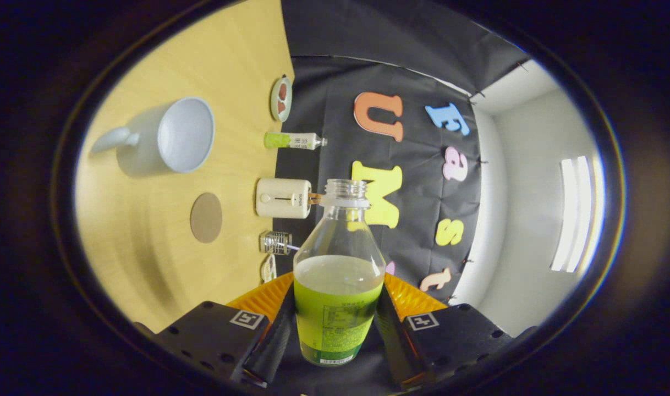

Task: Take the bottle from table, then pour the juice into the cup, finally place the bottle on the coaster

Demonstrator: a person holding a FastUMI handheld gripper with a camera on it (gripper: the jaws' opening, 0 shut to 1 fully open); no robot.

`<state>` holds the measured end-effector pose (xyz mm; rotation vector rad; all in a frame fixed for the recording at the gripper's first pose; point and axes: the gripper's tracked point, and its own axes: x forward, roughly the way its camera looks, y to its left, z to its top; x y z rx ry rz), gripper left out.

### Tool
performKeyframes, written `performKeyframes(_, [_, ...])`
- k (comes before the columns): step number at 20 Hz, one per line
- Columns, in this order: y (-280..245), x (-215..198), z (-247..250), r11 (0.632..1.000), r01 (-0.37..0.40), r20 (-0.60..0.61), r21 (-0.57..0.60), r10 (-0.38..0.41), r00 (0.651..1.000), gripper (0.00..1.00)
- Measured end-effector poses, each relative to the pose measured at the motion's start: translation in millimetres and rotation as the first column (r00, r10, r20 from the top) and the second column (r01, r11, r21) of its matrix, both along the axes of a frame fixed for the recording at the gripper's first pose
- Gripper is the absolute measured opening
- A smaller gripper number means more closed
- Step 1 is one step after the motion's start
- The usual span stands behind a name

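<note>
Hand-held gripper (pixel 338 324) clamped on uncapped juice bottle (pixel 338 275) — both fingers pressing labelled body, lower centre of frame, neck pointing ahead. White cup (pixel 170 136) upper left on wooden surface (pixel 148 264); round brown coaster (pixel 206 218) between cup and fingers — well apart from bottle.

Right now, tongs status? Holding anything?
Tongs: shut on the bottle, one finger pressed against each side of its labelled lower body. Cap is off and juice is inside.
</note>
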<state>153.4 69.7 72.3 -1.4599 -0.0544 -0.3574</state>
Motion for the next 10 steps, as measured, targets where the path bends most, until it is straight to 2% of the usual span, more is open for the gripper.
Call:
performKeyframes(3, [13, -2, -7, 0.984, -0.039, 0.001, 0.175, 0.039, 0.999, 0.8])
performKeyframes(5, [22, -3, -4, 0.956, -0.056, -0.003, 0.289, 0.059, 0.998, 0.8])
performKeyframes(7, [30, -7, -1, 0.903, -0.061, -0.015, 0.426, 0.074, 0.997, 0.8])
performKeyframes(10, [36, -11, 6, 0.792, -0.068, -0.015, 0.606, 0.097, 0.995, 0.8])
